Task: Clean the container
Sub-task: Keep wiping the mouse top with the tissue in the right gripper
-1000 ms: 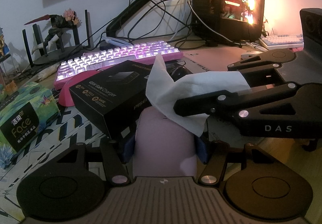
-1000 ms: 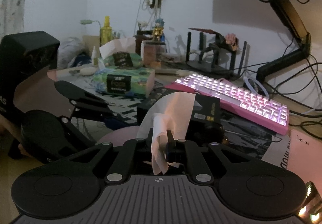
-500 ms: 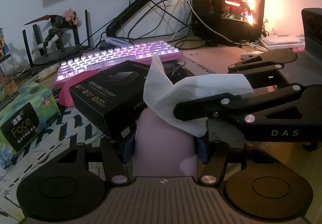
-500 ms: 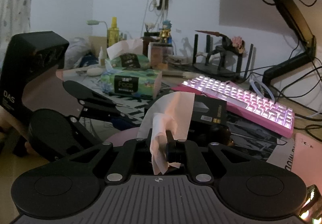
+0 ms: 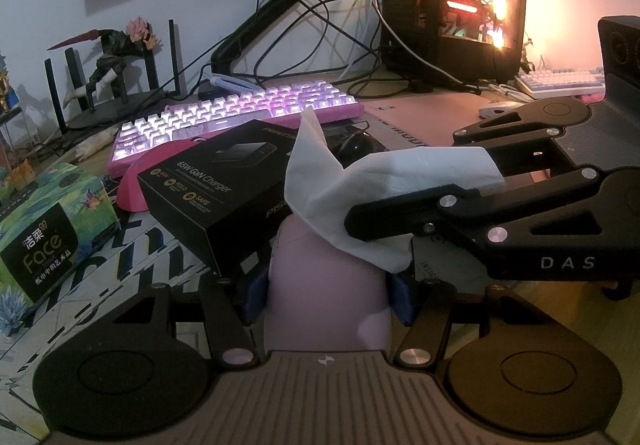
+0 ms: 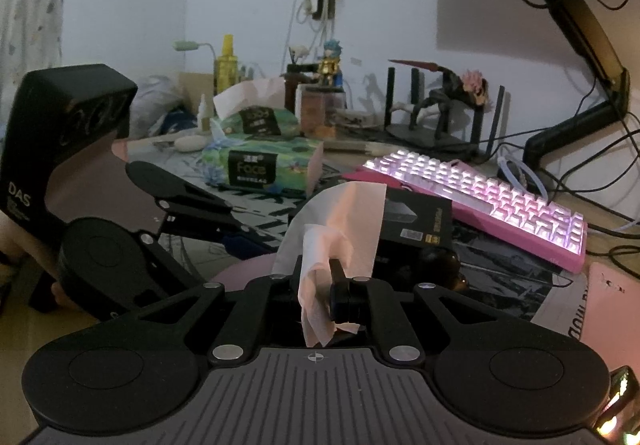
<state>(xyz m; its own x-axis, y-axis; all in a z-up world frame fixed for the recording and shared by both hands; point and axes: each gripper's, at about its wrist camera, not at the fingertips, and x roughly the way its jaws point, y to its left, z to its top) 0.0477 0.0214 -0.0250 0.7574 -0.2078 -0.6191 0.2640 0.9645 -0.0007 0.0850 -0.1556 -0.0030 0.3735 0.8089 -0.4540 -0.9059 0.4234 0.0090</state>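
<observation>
Left wrist view: the left gripper [image 5: 328, 285] clamps the pale pink rounded plastic container [image 5: 328, 293] just above the desk; keep it firmly braced.

Right wrist view: the right gripper [image 6: 320, 297] pinches a crumpled white paper tissue [image 6: 332, 229]; sweep it lightly across the container's top.

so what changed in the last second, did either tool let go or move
Nothing let go. In the left wrist view the right tool with its white tissue drifted slightly right and tilted; the right wrist view shifted slightly too. The left tool stays clamped on the pink container; keyboard and charger box unmoved.
</observation>
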